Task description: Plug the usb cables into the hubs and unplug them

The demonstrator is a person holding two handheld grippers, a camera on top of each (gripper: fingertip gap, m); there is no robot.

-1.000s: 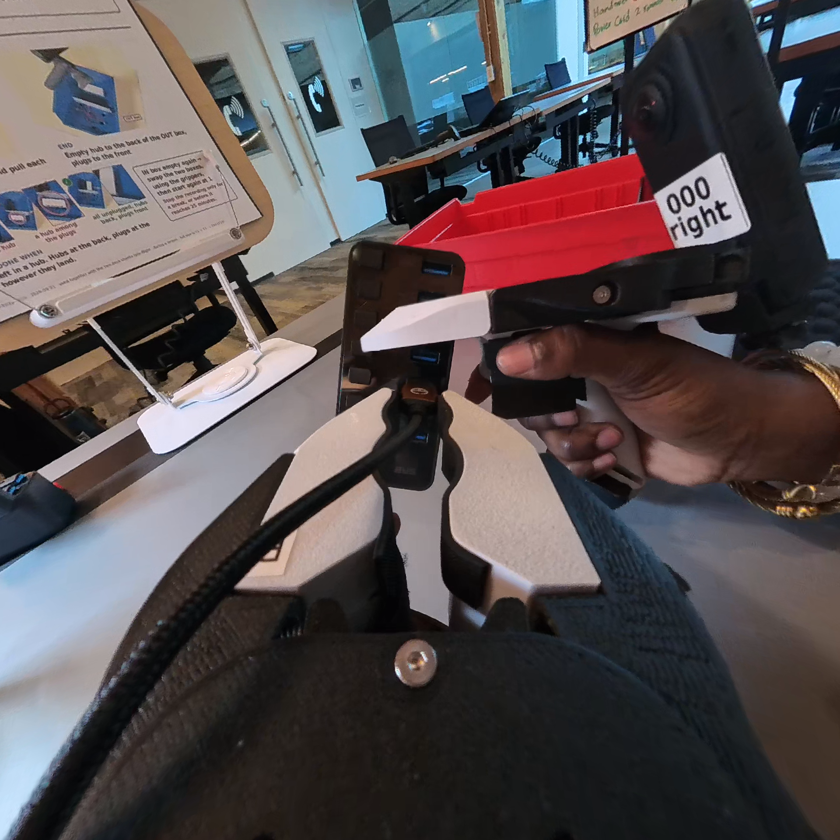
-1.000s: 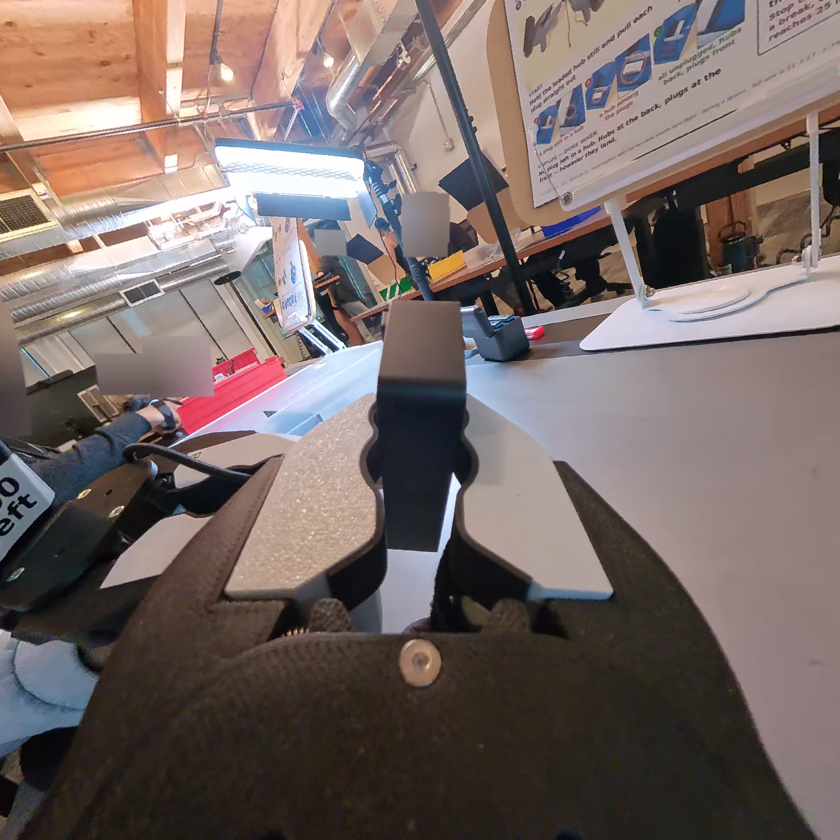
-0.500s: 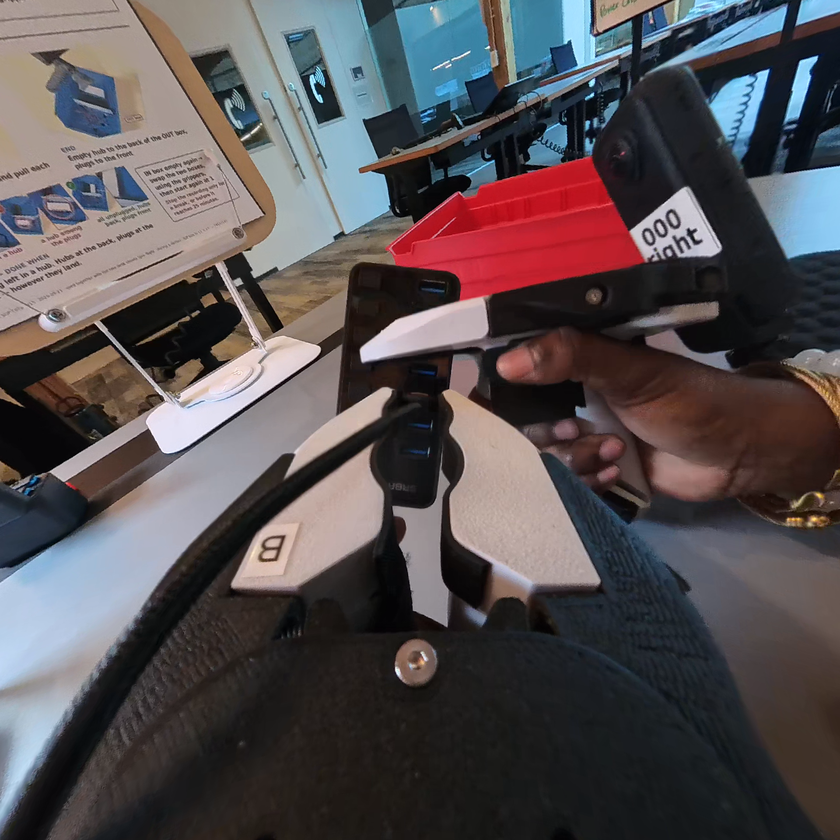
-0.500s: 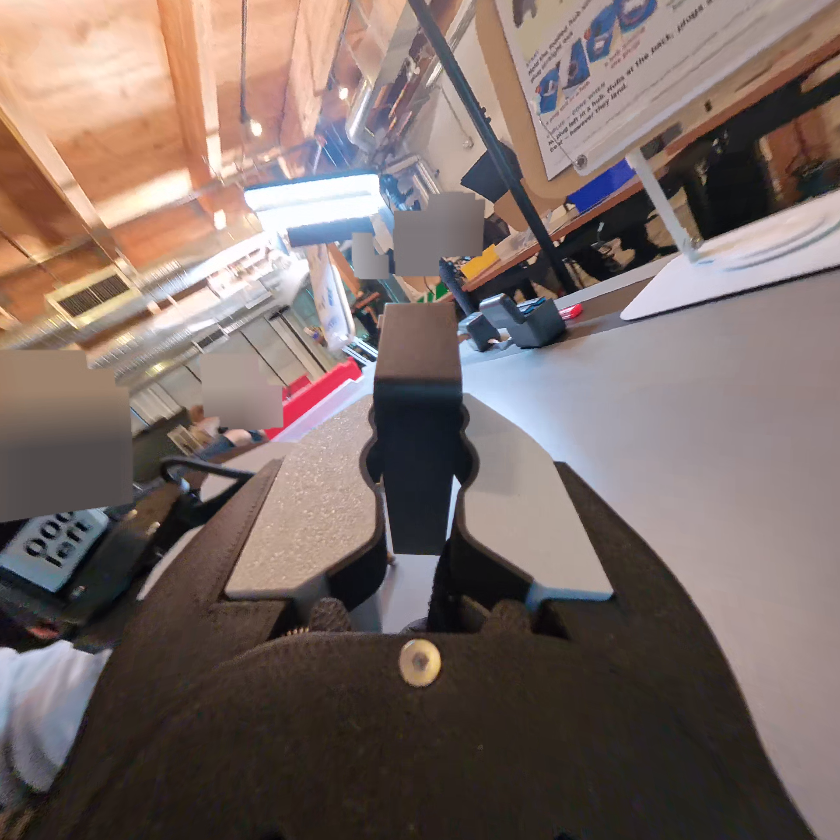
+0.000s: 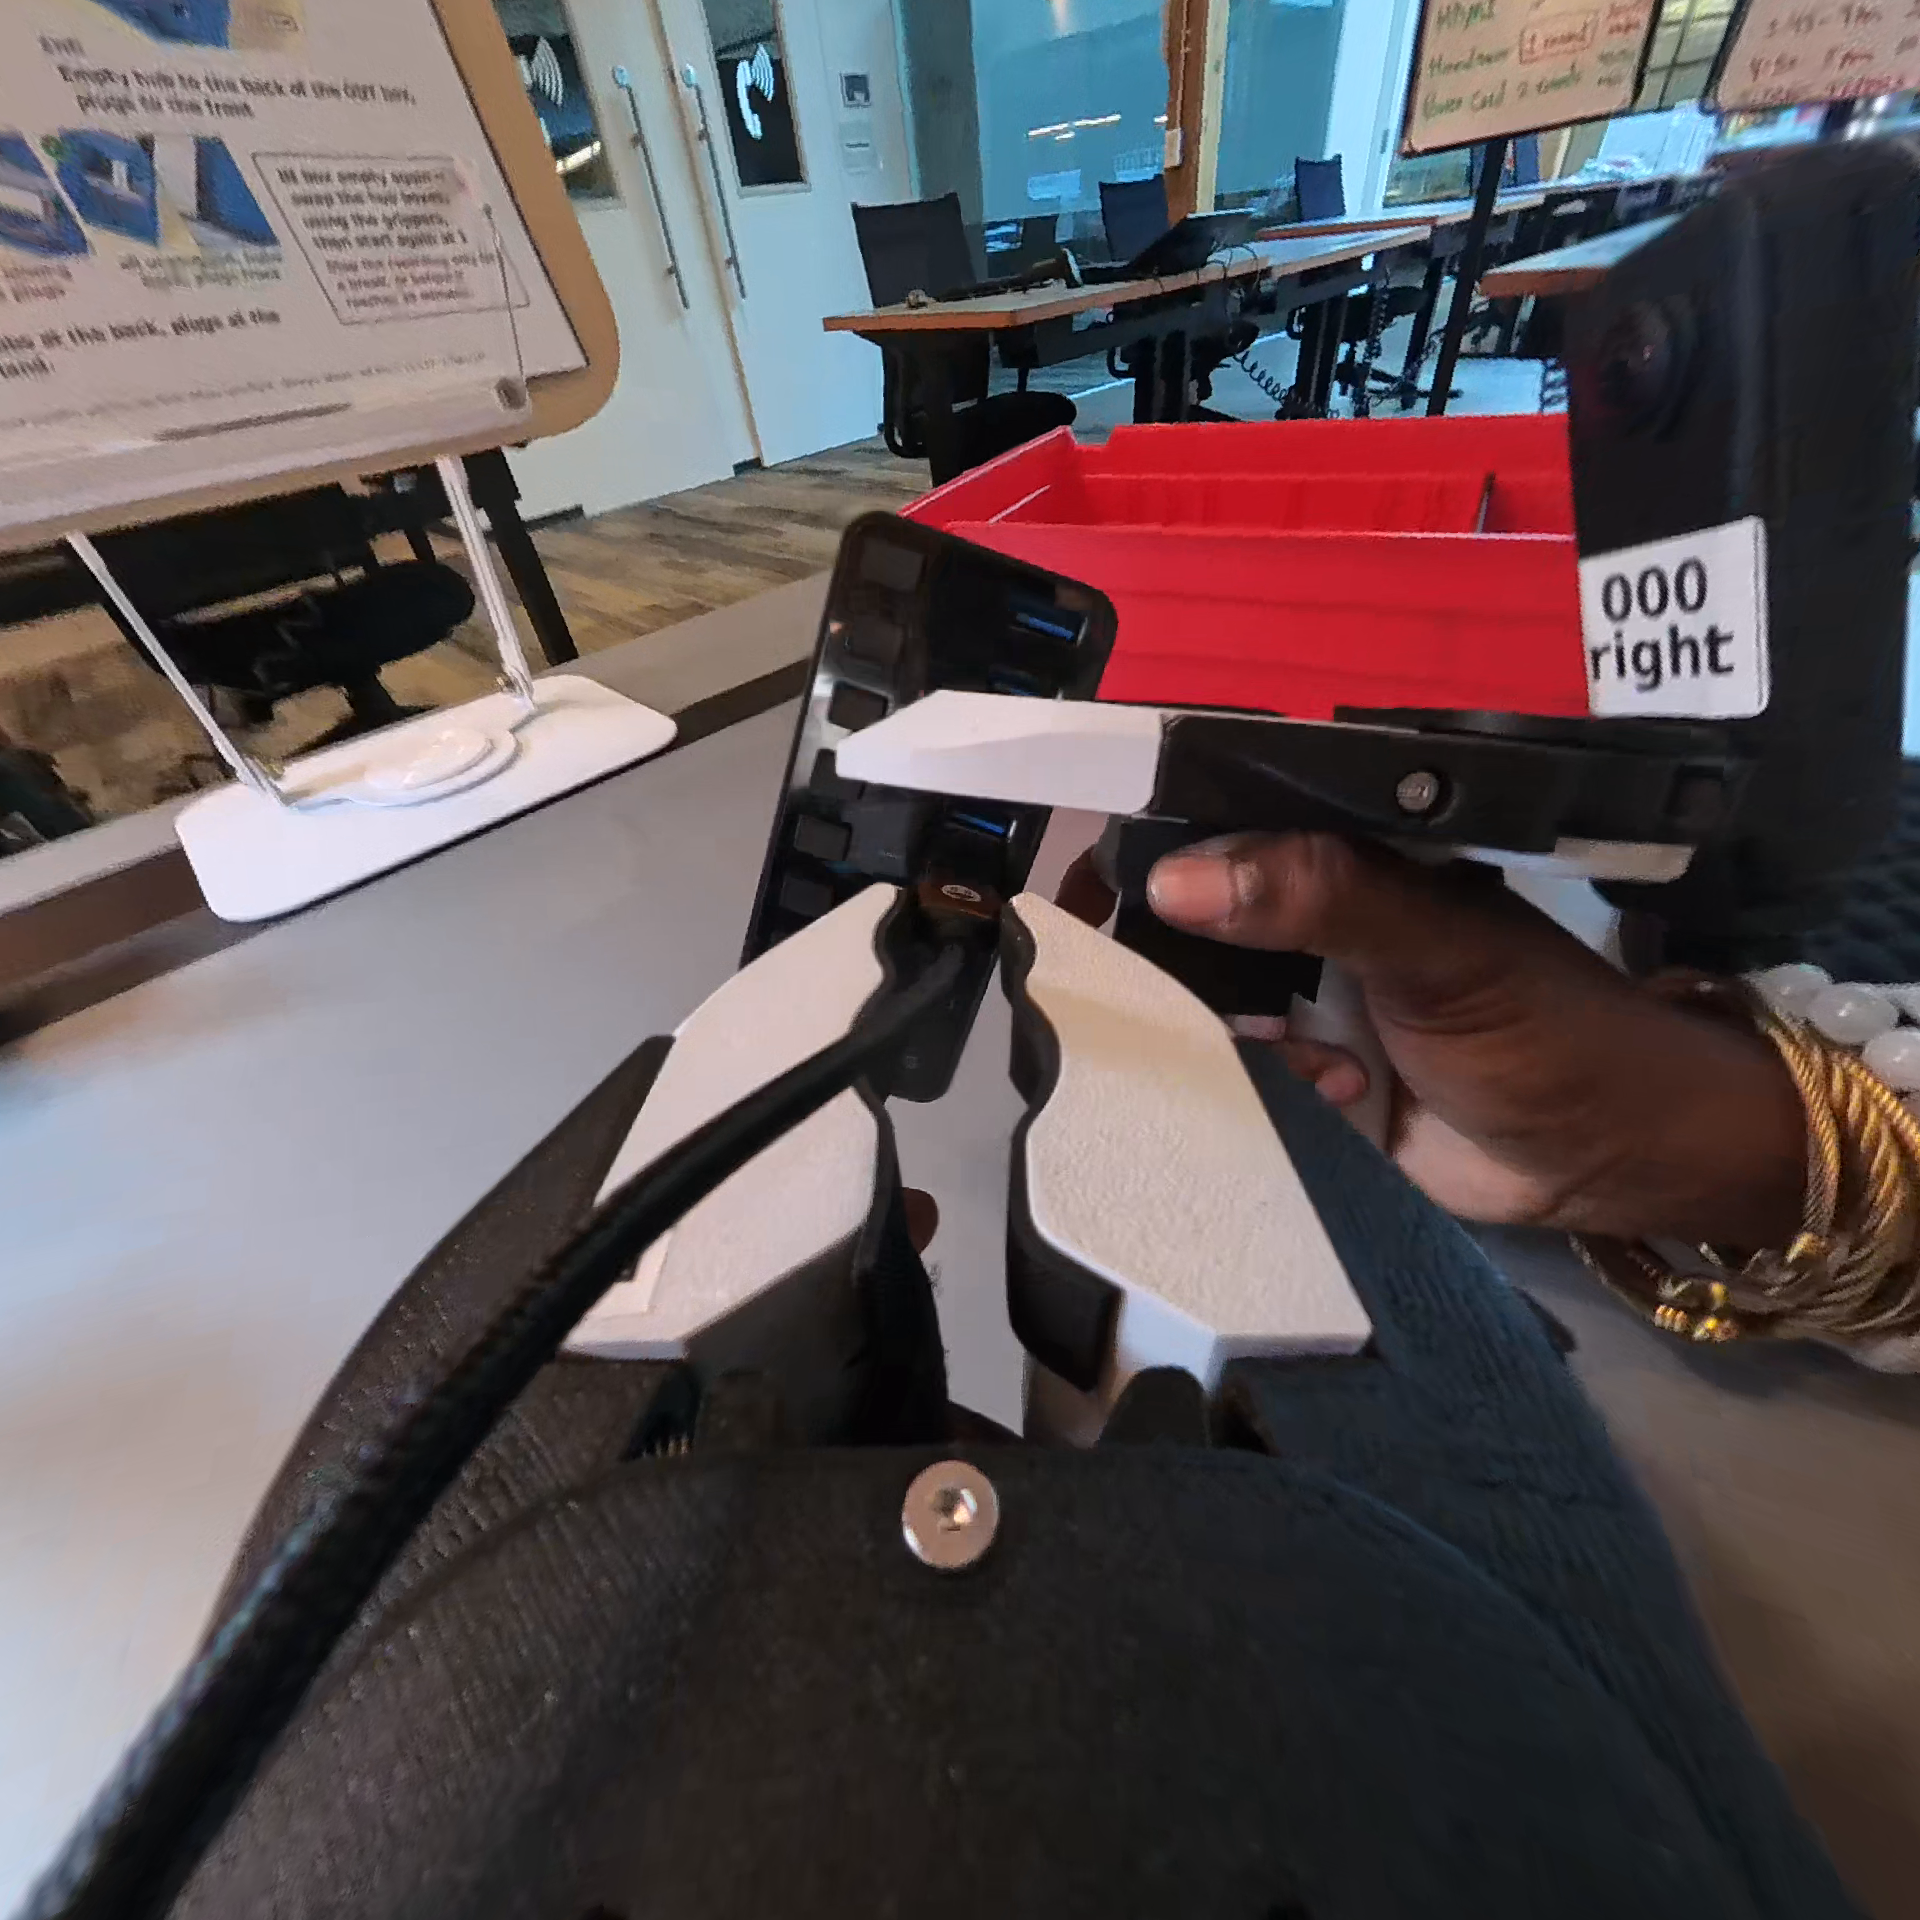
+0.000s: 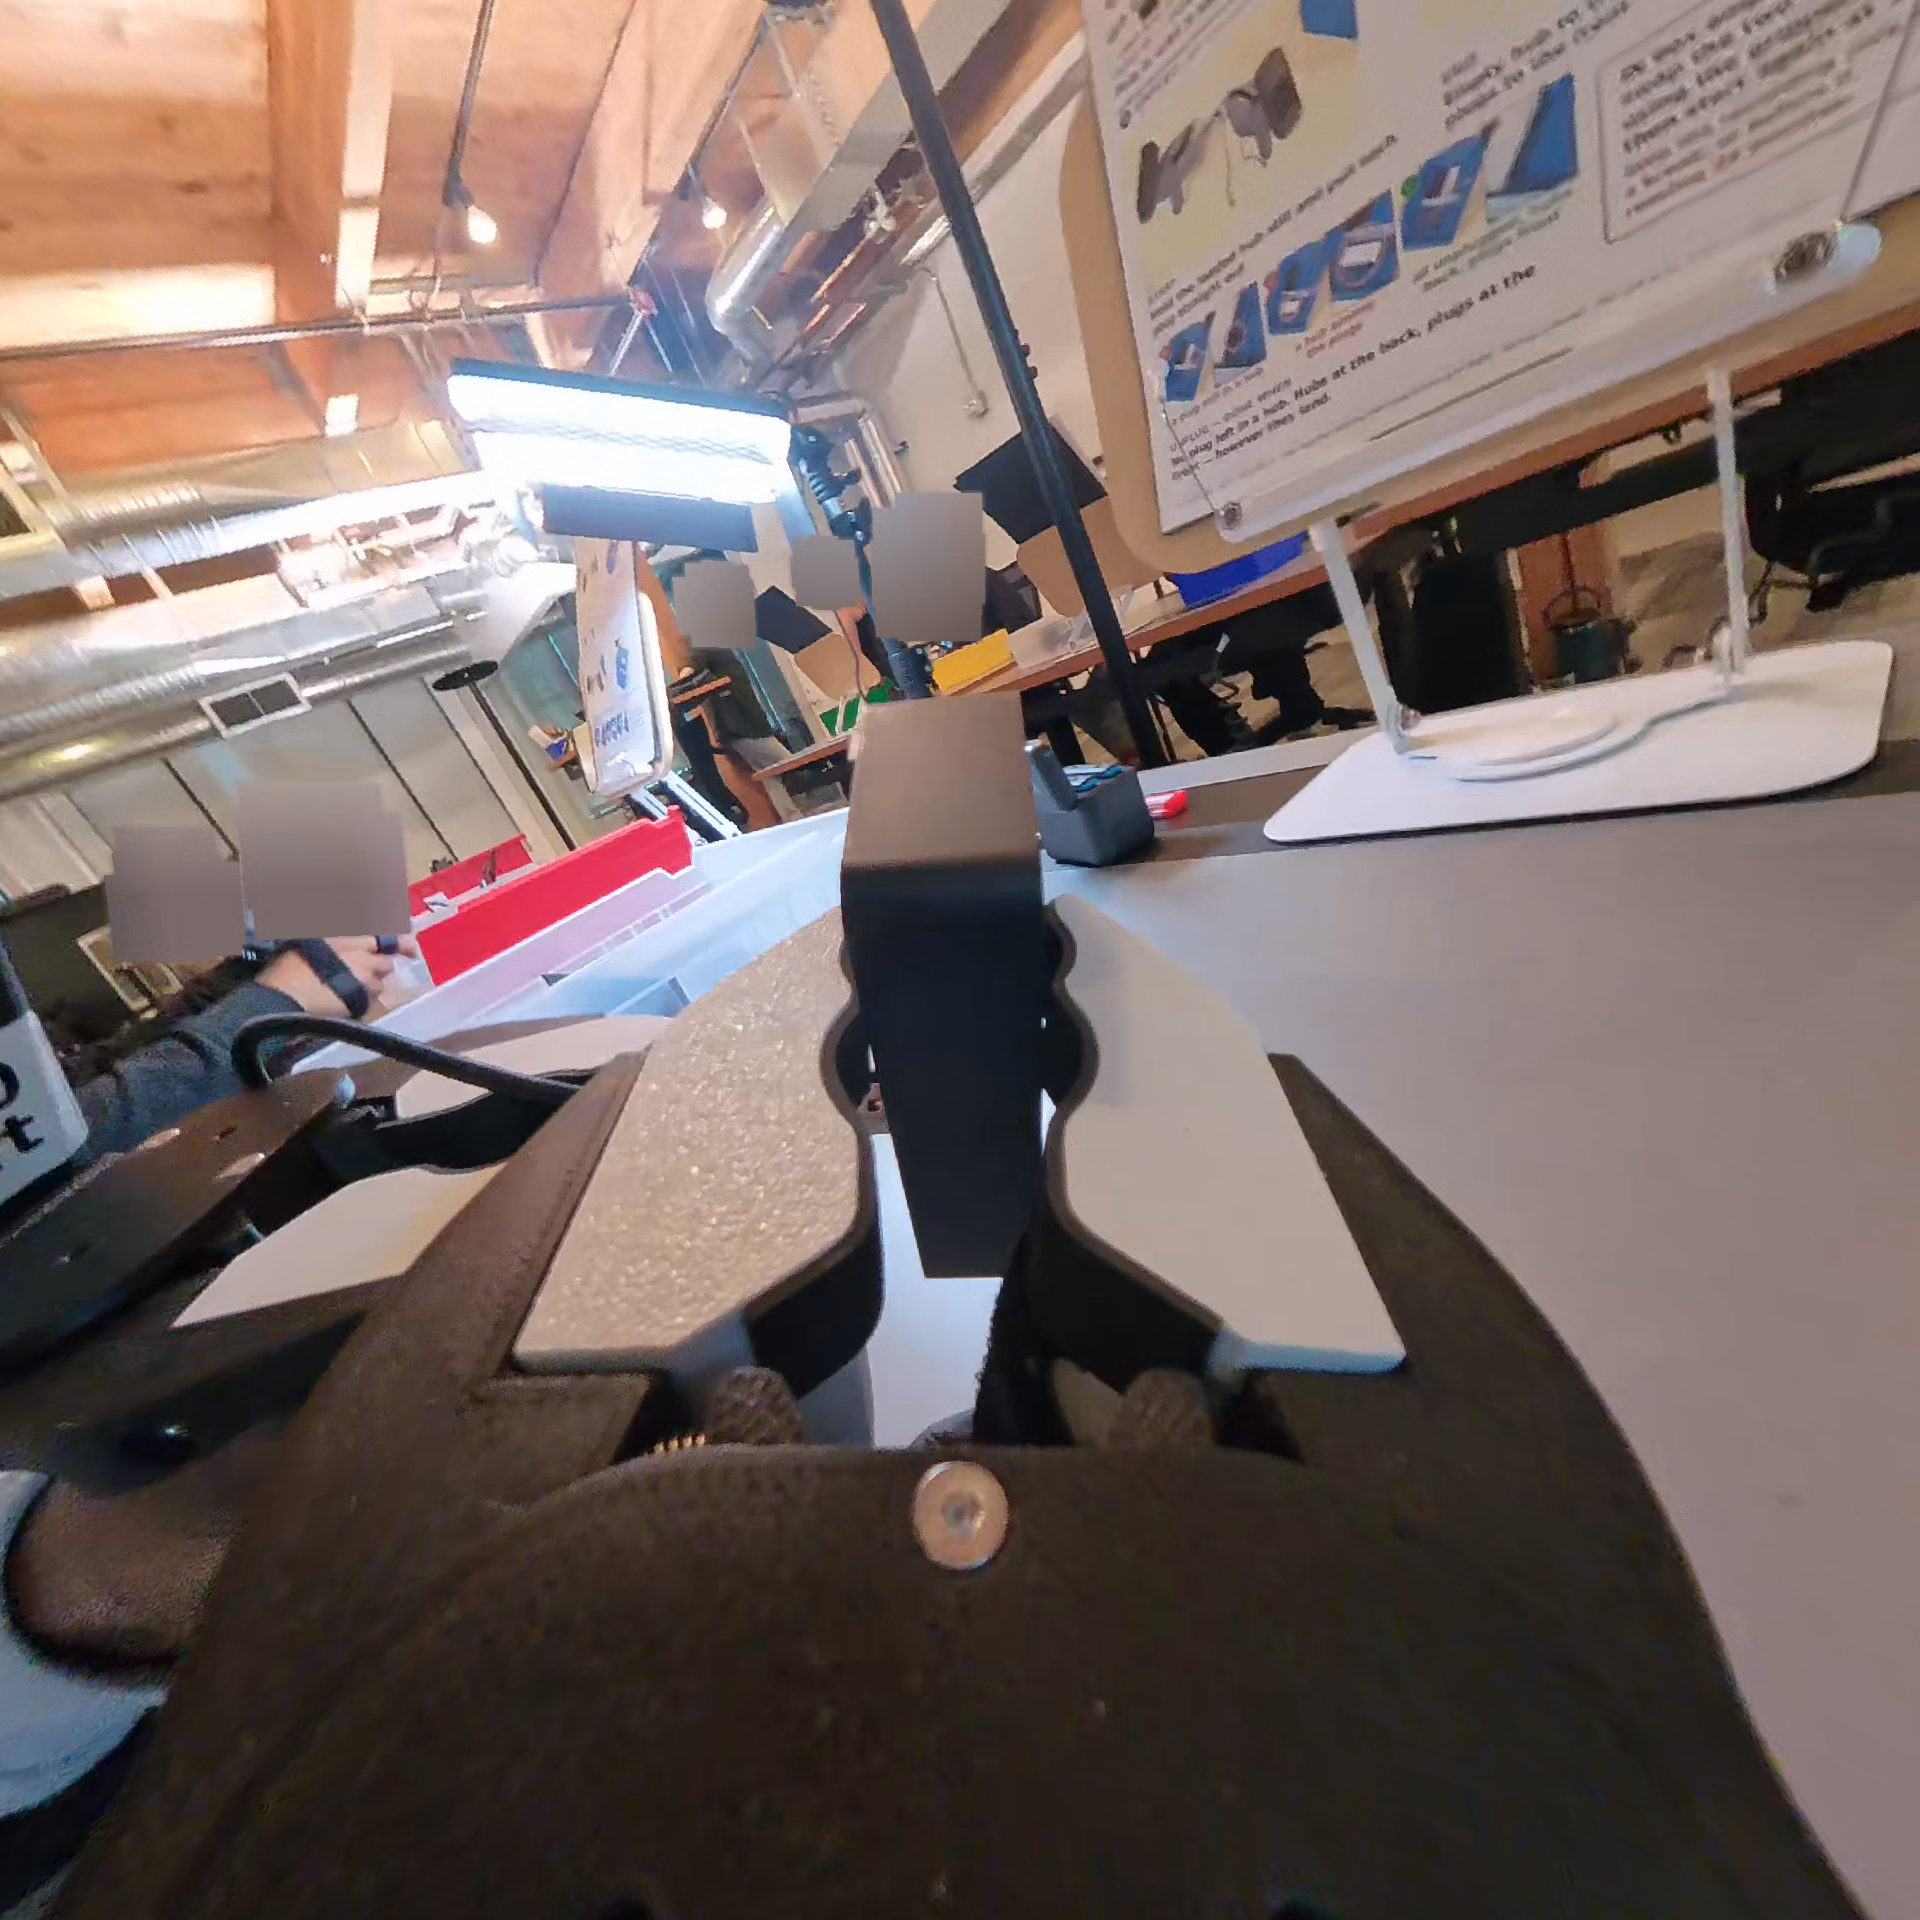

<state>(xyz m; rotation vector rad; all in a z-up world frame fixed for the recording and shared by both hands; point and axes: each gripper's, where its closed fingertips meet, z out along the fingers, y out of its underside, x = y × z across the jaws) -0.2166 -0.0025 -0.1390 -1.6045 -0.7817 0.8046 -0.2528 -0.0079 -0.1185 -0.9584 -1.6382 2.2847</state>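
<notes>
Hand (image 5: pixel 1455 1039) level gripping right tool (image 6: pixel 951 1049), clamped on upright hub (image 5: pixel 935 748)

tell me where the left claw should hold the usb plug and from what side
Grip the plug's short black housing just behind its metal tip, claw fingers on its two flat sides, approaching from the cable end along the plug's axis. The hub, held upright by the right claw, faces its ports that way.

Printed white sticker (image 5: pixel 1668 623) on black camera housing (image 5: pixel 1766 364). Illustrated instruction board (image 5: pixel 260 208) on white stand (image 5: pixel 416 810), far edge of table (image 5: pixel 312 1091). Handwritten signs (image 5: pixel 1517 73) in background. Tiny logo on usb plug (image 5: pixel 958 894) at the hub (image 5: pixel 935 623), unreadable.
</notes>
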